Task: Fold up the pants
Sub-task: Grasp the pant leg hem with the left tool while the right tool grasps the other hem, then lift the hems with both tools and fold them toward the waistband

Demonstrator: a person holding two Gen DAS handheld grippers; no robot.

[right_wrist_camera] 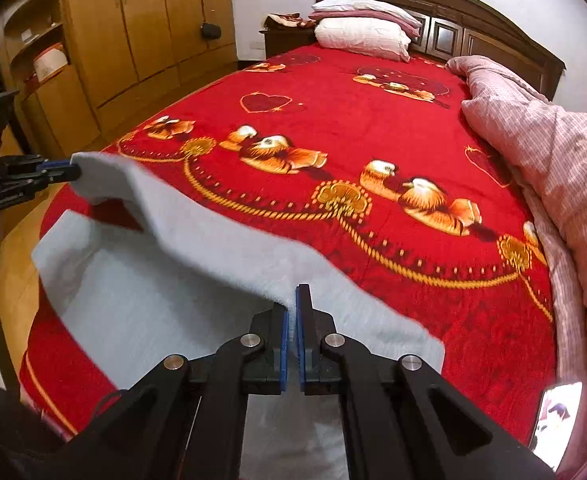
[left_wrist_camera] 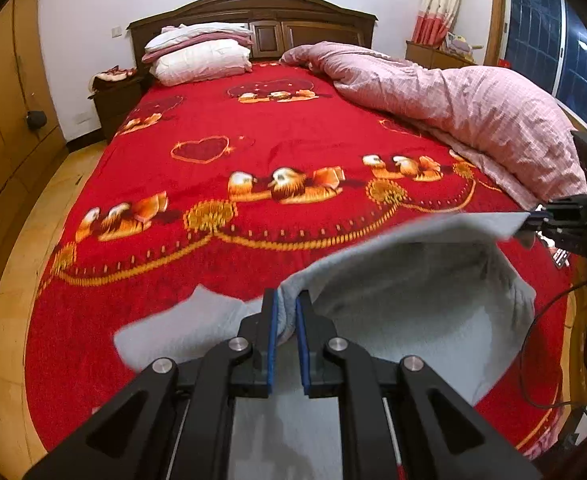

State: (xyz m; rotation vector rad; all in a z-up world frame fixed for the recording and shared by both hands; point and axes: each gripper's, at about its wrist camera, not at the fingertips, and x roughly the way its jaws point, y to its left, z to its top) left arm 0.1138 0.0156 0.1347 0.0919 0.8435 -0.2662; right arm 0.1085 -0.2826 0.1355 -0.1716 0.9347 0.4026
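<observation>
A: Seen from the left: left hand-held gripper [left_wrist_camera: 286, 310] clamped on one end of the raised edge of the grey pants [left_wrist_camera: 413, 292], lifted clear of the red bedspread [left_wrist_camera: 213, 120].

B: Across to the right: right hand-held gripper [right_wrist_camera: 293, 300] pinched shut on the other end of that same edge, cloth caught between the blue pads [right_wrist_camera: 302, 320].

A: Stage of the fold?

B: Midway, by the look of it. Raised edge held over a lower layer lying on the bed [right_wrist_camera: 473, 320], near the foot end. Not yet laid flat, not yet smoothed.

A: Left to do?

B: Probably lowering the lifted edge onto the layer beneath, squaring up, perhaps one more fold. Waistband or leg ends impossible to tell apart here. Pink quilt [right_wrist_camera: 553, 160] bunched well off to the right, clear of the work.
</observation>
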